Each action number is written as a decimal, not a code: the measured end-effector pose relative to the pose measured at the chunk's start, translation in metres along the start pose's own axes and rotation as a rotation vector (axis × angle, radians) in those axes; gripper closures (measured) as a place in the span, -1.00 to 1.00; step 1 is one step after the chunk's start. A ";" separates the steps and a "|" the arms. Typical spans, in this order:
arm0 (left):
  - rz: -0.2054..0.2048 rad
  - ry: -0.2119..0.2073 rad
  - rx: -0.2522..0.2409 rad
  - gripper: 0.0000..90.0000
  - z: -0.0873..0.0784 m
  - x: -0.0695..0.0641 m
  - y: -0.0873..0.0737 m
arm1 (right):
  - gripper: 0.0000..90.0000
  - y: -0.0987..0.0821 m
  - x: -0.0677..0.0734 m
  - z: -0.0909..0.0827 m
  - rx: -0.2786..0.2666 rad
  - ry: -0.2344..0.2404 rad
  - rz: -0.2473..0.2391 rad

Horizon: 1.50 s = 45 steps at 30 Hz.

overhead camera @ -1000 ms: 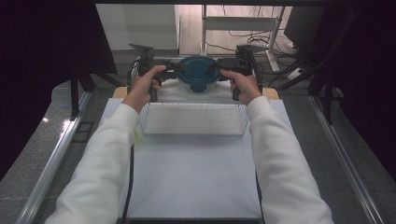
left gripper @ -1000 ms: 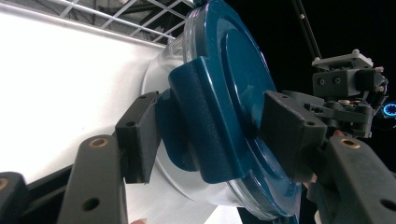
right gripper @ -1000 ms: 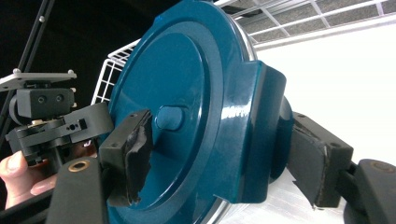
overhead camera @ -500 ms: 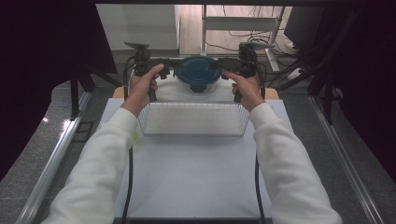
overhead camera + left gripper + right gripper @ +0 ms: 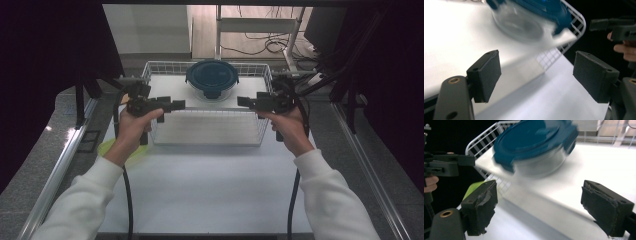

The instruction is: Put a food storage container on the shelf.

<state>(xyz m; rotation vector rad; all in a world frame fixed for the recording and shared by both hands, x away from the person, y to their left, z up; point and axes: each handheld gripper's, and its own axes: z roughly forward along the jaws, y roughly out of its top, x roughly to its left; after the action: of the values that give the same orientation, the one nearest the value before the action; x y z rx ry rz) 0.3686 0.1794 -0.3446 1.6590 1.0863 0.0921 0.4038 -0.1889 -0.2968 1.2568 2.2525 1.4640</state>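
High view: glass container with teal lid (image 5: 212, 79) sits at top centre of the frame, at the far end of the white wire basket (image 5: 159, 136), on the basket's white floor. Basket rests on the white table (image 5: 210, 190). Left gripper (image 5: 176, 105) is left of centre, over the basket's left wall, tips pointing right. Right gripper (image 5: 243, 101) is right of centre, over the right wall, tips pointing left. Both are nearer the camera than the container and clear of it; nothing between either pair of jaws. Yellow-green object (image 5: 107, 148) lies on the table at lower left of the basket, partly under the left hand.

Left gripper view: pads (image 5: 486, 75) wide apart at the bottom of the frame, gap empty. Jaws have just been closing slightly from their widest. Container (image 5: 531, 17) blurred at top centre, basket corner (image 5: 576, 22) at upper right, the other gripper (image 5: 614, 27) at the right edge.

Right gripper view: pads (image 5: 482, 205) wide apart, gap empty, worn edges on the padding. Jaws have likewise just eased in a bit. Container (image 5: 534, 147) blurred at upper centre, basket wire (image 5: 484, 137) at upper left, the other gripper (image 5: 449, 163) at the left edge.
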 end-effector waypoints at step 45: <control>0.098 0.097 0.256 -0.38 -0.012 -0.034 -0.190 | -0.54 -0.202 0.007 -0.018 0.177 0.016 -0.022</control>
<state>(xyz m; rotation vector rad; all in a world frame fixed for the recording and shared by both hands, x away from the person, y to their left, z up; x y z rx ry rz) 0.2283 0.1612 -0.4770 1.9554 1.1256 0.1017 0.2782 -0.2287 -0.4508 1.2674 2.4446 1.2955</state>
